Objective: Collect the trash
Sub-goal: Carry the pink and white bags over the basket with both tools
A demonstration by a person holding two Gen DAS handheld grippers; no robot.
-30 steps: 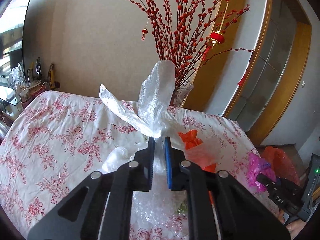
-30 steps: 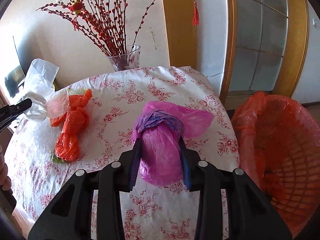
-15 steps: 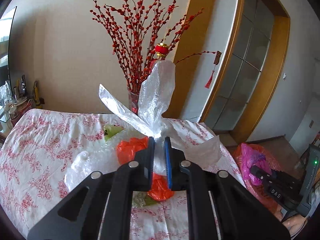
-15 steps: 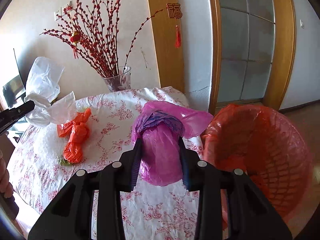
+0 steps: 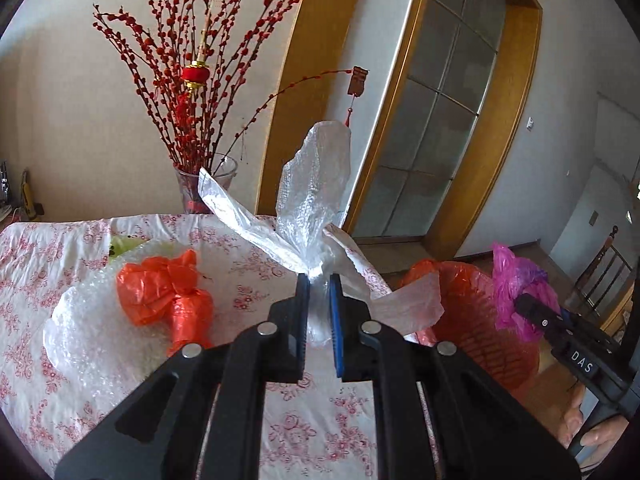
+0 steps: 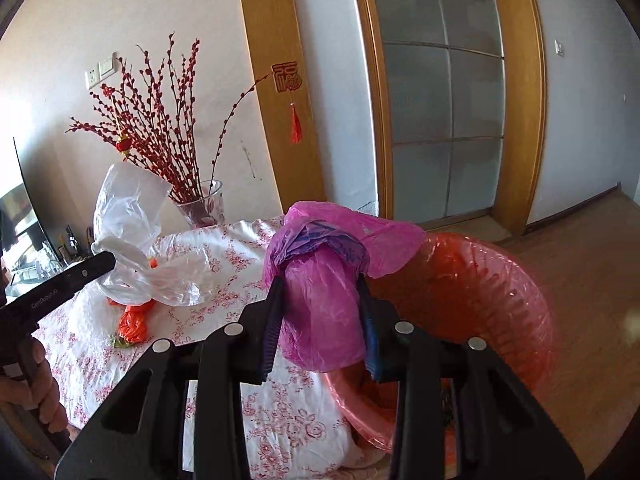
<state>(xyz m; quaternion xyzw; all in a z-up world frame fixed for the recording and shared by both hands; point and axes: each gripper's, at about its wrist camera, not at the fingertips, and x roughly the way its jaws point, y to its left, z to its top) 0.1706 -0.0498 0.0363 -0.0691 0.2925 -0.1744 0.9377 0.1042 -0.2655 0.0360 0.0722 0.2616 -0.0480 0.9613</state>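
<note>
Nearest the lens in right wrist view: right hand-held gripper [image 6: 320, 320] clamped on pink bag [image 6: 320, 300], held clear of bench [image 6: 224, 420]. Bag's long axis runs fwd along the fingers, w/ loose flap folded over the far end. Just beyond and below-right: orange-lined basket [image 6: 500, 300], mouth up, set past bench edge; bag's far end overlaps its near rim in view. Right hand clearly nearer basket, so likely first to drop.

Left wrist view: left hand-held gripper [image 5: 318, 312] pinched nearly closed on neck of clear plastic bag [image 5: 312, 200], tails sticking up. Basket off to its right, beyond bench corner. Left on bench, further left: orange bag [image 5: 168, 292] on bubble wrap [image 5: 88, 328], not yet collected. Farthest back: vase of red branches [image 5: 192, 120].
</note>
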